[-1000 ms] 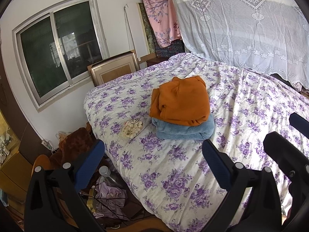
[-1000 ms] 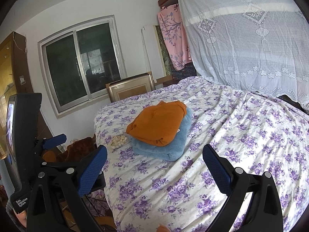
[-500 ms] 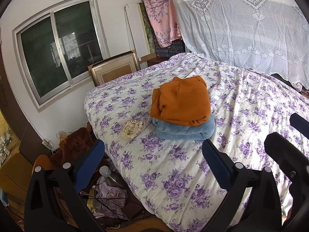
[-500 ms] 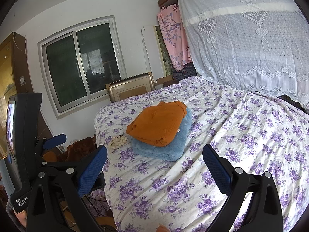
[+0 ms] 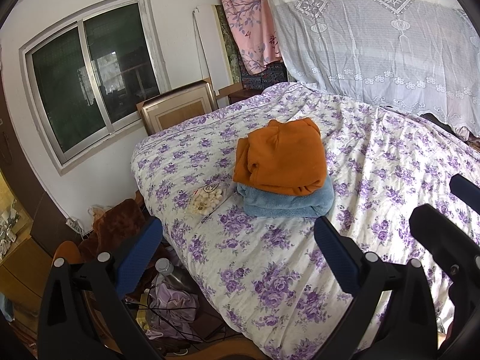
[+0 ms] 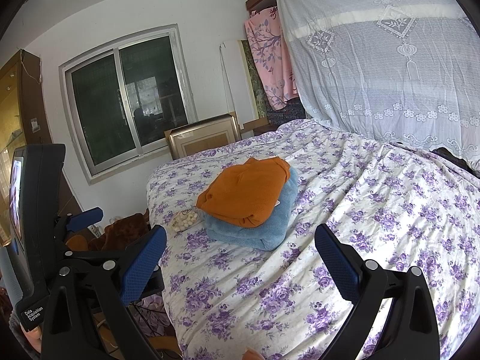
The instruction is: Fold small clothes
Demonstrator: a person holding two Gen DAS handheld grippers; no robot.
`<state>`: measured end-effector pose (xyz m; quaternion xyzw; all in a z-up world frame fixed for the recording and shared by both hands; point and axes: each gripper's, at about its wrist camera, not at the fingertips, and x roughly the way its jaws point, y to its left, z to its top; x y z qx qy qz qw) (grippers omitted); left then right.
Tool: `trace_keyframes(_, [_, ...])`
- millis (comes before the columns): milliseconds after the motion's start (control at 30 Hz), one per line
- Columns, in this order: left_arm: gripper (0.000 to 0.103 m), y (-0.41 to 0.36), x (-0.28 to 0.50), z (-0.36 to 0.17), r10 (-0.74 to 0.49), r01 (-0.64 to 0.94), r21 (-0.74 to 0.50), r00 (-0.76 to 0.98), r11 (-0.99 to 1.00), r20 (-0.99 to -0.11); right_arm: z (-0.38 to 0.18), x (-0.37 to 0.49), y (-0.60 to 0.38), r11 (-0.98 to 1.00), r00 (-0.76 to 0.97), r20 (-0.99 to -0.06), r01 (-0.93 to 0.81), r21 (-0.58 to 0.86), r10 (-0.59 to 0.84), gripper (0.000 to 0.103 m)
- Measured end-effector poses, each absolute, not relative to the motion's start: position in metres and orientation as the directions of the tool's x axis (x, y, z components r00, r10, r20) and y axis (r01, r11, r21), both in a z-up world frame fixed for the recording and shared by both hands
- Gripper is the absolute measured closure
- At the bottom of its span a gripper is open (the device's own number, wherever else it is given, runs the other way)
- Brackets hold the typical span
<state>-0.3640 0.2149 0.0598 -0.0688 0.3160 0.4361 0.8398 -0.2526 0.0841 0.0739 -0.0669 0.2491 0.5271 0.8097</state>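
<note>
Nothing has visibly moved since the earlier frames: both tools hang where they were and the garments lie as before. Bed [image 5: 270, 270], covered by a purple-flowered quilt, fills the middle of both views; a lace curtain [image 5: 375, 45] hangs at far right and a window [image 5: 90, 90] at far left. Blue garment [image 5: 288, 204], folded, lies on the quilt toward the bed's far-left corner. Orange garment [image 5: 280, 162], also folded, rests directly on the blue one, its fold edges facing the near left. Small packet of pale round pieces [image 5: 205, 199] sits just beside the stack on its left.

Left tool [image 5: 237, 246] is released, jaws wide apart and holding nothing, above the near-left bed edge. Right tool [image 6: 240, 255] is likewise released and empty, jaws spread.

Stack lies ahead of both tools, well apart from each; from the left tool it sits slightly right of centre, from the right tool almost centred. Its long axis appears to run from near left to far right. Neither tool looks clearly nearer. Both garments seem already folded, so the task appears largely done.
</note>
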Motion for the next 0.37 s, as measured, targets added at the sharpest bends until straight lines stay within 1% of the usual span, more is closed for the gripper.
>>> trace_keyframes(367, [0.005,0.2233,-0.3652,0.0586,0.674,-0.778,0.137,0.425,0.613,-0.604,0.0755,-0.2536,0.0849,0.436,0.322,-0.472,-0.886,0.155,0.821,0.003])
